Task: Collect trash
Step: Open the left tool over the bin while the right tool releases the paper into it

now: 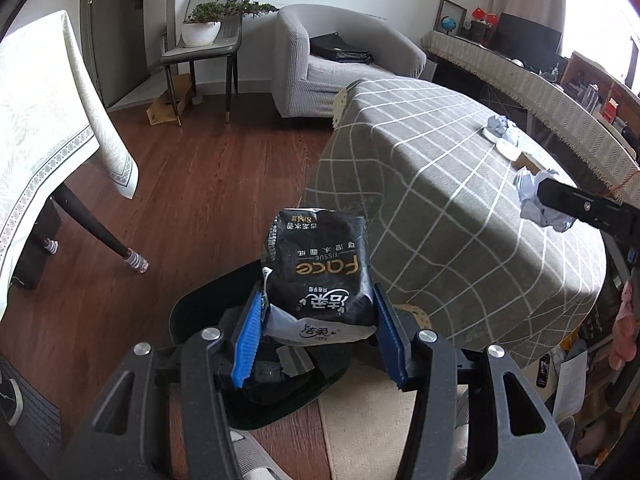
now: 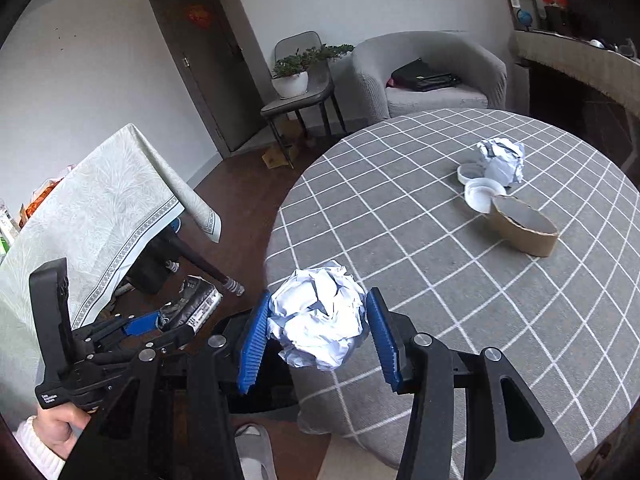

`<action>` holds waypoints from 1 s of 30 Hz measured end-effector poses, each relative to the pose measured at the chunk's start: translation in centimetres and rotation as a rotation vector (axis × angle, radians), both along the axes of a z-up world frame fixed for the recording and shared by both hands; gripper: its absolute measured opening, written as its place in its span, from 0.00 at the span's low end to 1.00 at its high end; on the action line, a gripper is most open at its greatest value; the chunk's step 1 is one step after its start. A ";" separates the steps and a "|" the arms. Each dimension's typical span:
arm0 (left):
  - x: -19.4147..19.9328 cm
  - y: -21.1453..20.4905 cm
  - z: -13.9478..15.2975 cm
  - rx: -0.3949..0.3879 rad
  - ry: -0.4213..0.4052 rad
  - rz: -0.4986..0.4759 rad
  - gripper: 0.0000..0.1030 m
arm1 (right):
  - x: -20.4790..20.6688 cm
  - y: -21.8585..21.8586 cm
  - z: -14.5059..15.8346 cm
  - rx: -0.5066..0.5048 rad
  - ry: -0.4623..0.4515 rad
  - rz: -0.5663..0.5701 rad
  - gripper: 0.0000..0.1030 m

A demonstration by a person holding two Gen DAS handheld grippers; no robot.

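The black bin [image 1: 256,360] sits on the floor just beside the round table [image 1: 440,200], and every place here is told from that bin.

Nearest is the left claw [image 1: 318,328]. It hangs right over the open top of the bin. Its blue pads [image 1: 248,340] are partly apart and pressed on the two sides of a black tissue pack [image 1: 320,264]. The pack stands up tall between them, with its long side pointing away from the claw. So the pack is straight above the bin, and it looks like it only needs to be let go to fall in.

Next is the right claw [image 2: 318,340]. It is at the table edge, on the table side of the bin, so it is a bit farther from the bin than the left one. Its pads are also partly apart and clamped on a white paper ball [image 2: 320,316]. The ball is round, so it has no long side. The dark bin mouth shows just below and to the left of the ball. This claw likely has to slide that way before dropping it.

Farther from the bin, more trash lies on the table: a brown cardboard ring [image 2: 524,228], two white lids [image 2: 478,192], and a second paper ball [image 2: 502,160] touching the lids.
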State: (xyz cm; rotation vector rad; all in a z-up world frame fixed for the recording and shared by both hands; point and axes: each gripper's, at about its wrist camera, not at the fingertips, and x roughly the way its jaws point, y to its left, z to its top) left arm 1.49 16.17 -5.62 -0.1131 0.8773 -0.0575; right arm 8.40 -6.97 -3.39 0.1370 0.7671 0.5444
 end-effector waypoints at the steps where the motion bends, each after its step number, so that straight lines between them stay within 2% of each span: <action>1: 0.0 0.5 -0.4 0.005 0.011 0.005 0.53 | 0.1 0.5 0.0 0.000 0.001 0.009 0.47; 12: 0.2 5.9 -5.2 0.026 0.149 0.071 0.53 | 0.5 6.8 0.1 0.012 0.006 0.112 0.47; 19: 0.4 8.2 -7.9 0.020 0.220 0.090 0.53 | 0.8 11.1 -1.2 -0.016 0.034 0.181 0.47; 22: 0.4 8.9 -8.3 0.023 0.229 0.085 0.55 | 1.0 12.9 -2.0 -0.030 0.050 0.207 0.47; 23: 0.3 9.1 -8.3 0.032 0.229 0.087 0.58 | 1.1 13.4 -2.2 -0.034 0.054 0.212 0.47; 24: 0.2 9.1 -8.2 0.042 0.226 0.090 0.65 | 1.2 13.8 -2.4 -0.038 0.057 0.219 0.47; 30: -0.4 10.7 -7.4 0.031 0.182 0.113 0.67 | 1.6 16.0 -3.4 -0.056 0.076 0.243 0.47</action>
